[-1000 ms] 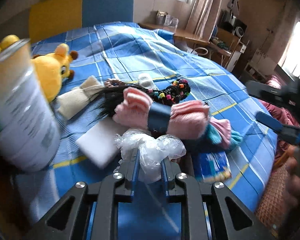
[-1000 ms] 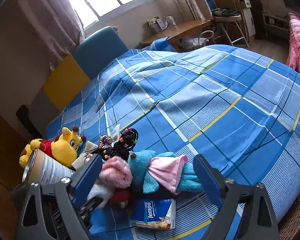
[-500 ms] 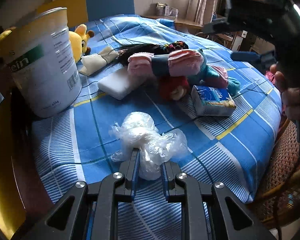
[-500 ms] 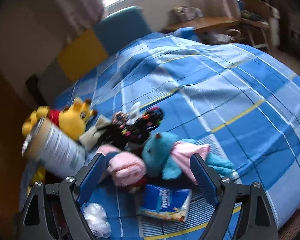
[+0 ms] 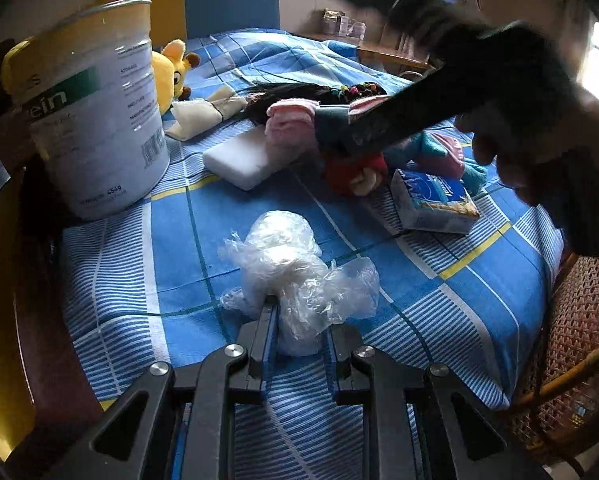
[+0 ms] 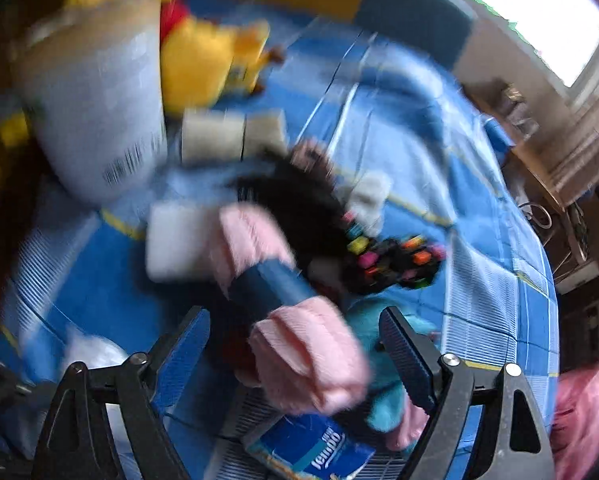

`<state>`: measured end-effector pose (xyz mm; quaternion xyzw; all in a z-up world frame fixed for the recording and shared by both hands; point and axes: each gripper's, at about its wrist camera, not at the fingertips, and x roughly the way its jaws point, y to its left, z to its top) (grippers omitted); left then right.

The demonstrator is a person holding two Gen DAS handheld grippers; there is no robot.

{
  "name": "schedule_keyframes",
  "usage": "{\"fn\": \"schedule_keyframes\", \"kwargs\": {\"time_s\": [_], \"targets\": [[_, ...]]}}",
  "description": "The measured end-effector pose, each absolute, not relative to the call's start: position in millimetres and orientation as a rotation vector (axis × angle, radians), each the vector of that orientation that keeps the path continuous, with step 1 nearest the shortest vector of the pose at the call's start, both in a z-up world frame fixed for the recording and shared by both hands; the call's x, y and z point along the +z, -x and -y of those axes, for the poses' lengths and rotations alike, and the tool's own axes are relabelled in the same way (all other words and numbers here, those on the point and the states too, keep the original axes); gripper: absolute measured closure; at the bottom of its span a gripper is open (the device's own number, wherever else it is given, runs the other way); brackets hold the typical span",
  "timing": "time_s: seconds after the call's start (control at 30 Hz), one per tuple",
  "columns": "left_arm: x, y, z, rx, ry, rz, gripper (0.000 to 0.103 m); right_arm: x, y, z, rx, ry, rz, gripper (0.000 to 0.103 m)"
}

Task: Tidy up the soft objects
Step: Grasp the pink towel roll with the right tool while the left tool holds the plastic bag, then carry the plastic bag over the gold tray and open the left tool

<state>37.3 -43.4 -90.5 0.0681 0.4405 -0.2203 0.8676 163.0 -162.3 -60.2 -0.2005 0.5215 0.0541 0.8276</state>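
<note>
- On the bed (image 5: 171,248), whose cover is a blue check with white stripes and yellow lines, lies a heap of soft things.
- Nearest the left camera is a crumpled clear plastic bag (image 5: 295,276), whitish and wrinkled, resting on the cover close to the bed's near edge.
- Left gripper (image 5: 297,344): its jaws are drawn in narrow and pinch the lower end of the plastic bag between them.
- Behind the bag sit a white foam block (image 5: 239,160), a pink fuzzy roll (image 6: 287,320) with a dark blue band round its middle, a turquoise plush toy (image 6: 383,396) and a blue pack of tissues (image 5: 431,200).
- Further back lie a dark wig (image 5: 287,94) with coloured beads, a folded cream cloth (image 5: 199,114) and a yellow plush toy (image 5: 171,74).
- At the left stands a tall white tin (image 5: 95,128) with a yellow rim and a green label.
- Right gripper (image 6: 295,354), blurred in its own view, points down over the pink fuzzy roll; its jaws have just been closing and stand about half apart.
- The near end of the roll lies between the blue pads, but a gap shows on both sides, so they do not press on it.
- From the left camera, the right gripper shows as a dark blurred bar over the heap, with the person's hand (image 5: 511,160) behind it.
</note>
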Motion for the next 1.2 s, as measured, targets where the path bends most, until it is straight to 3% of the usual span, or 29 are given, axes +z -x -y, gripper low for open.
{"fn": "schedule_keyframes", "kwargs": {"time_s": [0.03,0.13,0.37,0.8,1.2], "targets": [[-90.2,-36.6,42.4,-0.456,-0.141,-0.92,0.083,-64.6,-164.0,164.1,0.096,0.412,-1.102,0.062],[-86.7,-31.7,38.9,-0.432,-0.139,-0.915,0.084,-68.9,-157.7,178.8,0.088,0.271,-1.06,0.068],[-66.8,-19.5,28.5,-0.393,-0.115,-0.878,0.085,-73.2,-160.1,199.8,0.094,0.135,-1.08,0.068],[-18.5,4.8,1.9,-0.329,-0.072,-0.779,0.084,-76.3,-165.3,196.9,0.092,0.137,-1.081,0.068],[-15.1,-2.8,-44.3,-0.209,0.008,-0.8,0.084,-75.7,-158.7,190.0,0.086,0.156,-1.071,0.068]]}}
